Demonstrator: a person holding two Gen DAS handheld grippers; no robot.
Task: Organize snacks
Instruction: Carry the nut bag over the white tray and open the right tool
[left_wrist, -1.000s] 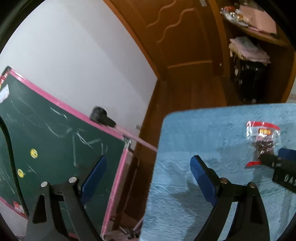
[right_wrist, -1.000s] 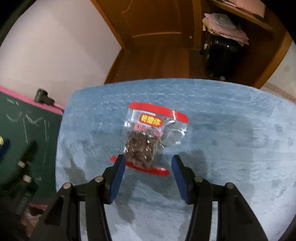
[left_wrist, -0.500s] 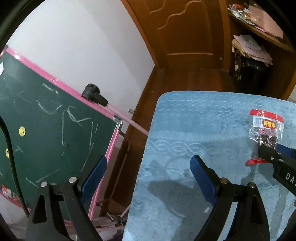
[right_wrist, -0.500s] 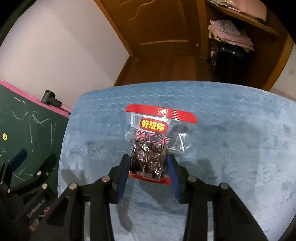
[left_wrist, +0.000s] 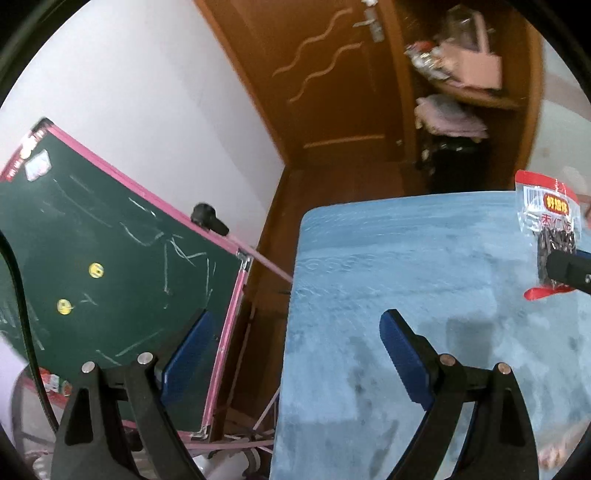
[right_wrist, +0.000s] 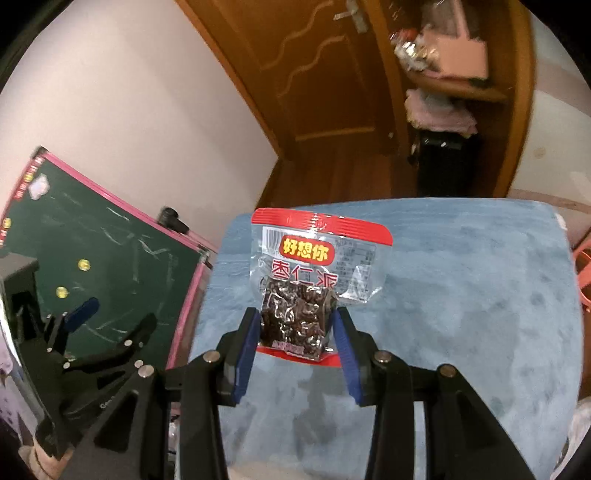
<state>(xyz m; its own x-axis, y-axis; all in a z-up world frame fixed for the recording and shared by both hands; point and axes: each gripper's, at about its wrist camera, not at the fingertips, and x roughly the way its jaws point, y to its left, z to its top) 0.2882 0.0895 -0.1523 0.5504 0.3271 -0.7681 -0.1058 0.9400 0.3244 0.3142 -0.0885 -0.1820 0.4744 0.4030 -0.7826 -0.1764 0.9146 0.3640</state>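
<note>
A clear snack bag (right_wrist: 310, 291) with red top and bottom bands and dark fruit inside is held upright above the blue cloth-covered table (right_wrist: 461, 295). My right gripper (right_wrist: 295, 328) is shut on the bag's lower part, its blue pads pressing both sides. The bag also shows in the left wrist view (left_wrist: 552, 236), lifted at the far right with a right finger across it. My left gripper (left_wrist: 291, 347) is open and empty, straddling the table's left edge (left_wrist: 291, 332).
A green chalkboard with a pink frame (left_wrist: 110, 266) leans against the wall left of the table. A wooden door (right_wrist: 332, 81) and shelves holding folded cloth and a box (right_wrist: 450, 74) stand behind. A pink object (right_wrist: 583, 273) sits at the table's right edge.
My right gripper closed on the snack bag and lifted it off the table, standing it upright. My left gripper stayed open, its view shifting a little.
</note>
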